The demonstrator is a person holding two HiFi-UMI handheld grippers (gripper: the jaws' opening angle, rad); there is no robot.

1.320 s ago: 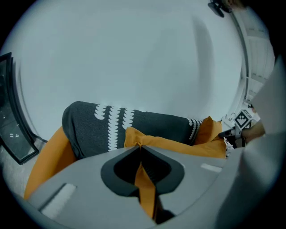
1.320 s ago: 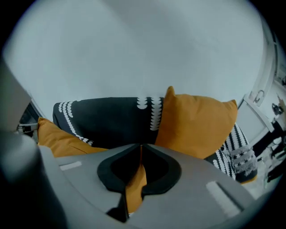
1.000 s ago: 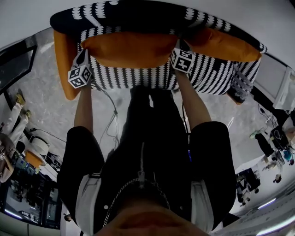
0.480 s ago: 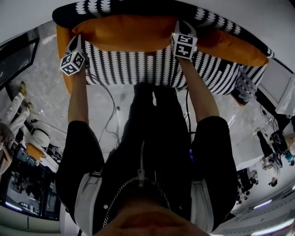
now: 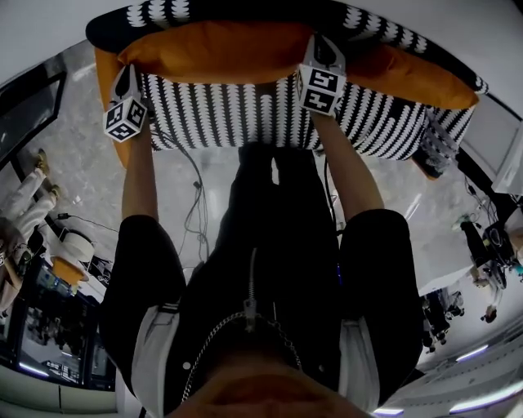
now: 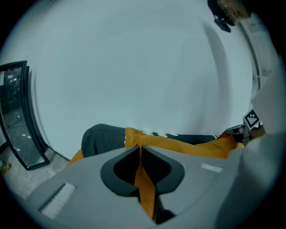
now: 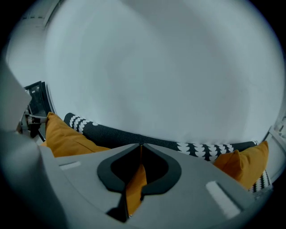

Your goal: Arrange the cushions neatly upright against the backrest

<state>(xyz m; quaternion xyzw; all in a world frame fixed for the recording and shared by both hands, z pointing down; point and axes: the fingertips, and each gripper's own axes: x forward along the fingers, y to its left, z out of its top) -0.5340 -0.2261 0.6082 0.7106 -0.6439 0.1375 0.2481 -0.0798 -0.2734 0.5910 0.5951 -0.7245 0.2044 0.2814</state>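
- Cushion (image 5: 216, 51) sat along the backrest (image 5: 245, 11) at the far side of the sofa (image 5: 245, 114), left of a second cushion (image 5: 421, 75).
- Left tongs (image 6: 140, 150) and right tongs (image 7: 140, 150) each pinched its fabric, one at either end.
- Risk: such thin pinches could slip, or an early release could let it flop forward.

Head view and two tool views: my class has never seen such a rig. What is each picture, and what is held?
No robot: a person stands at a patterned sofa with a two-jaw tool in each hand. One picture comes from a camera on the person's head, looking down; the others come from cameras riding on each tool. The left tool and right tool are each shut on the fabric of one orange cushion, at opposite ends. A second orange cushion rests on the sofa, further right.
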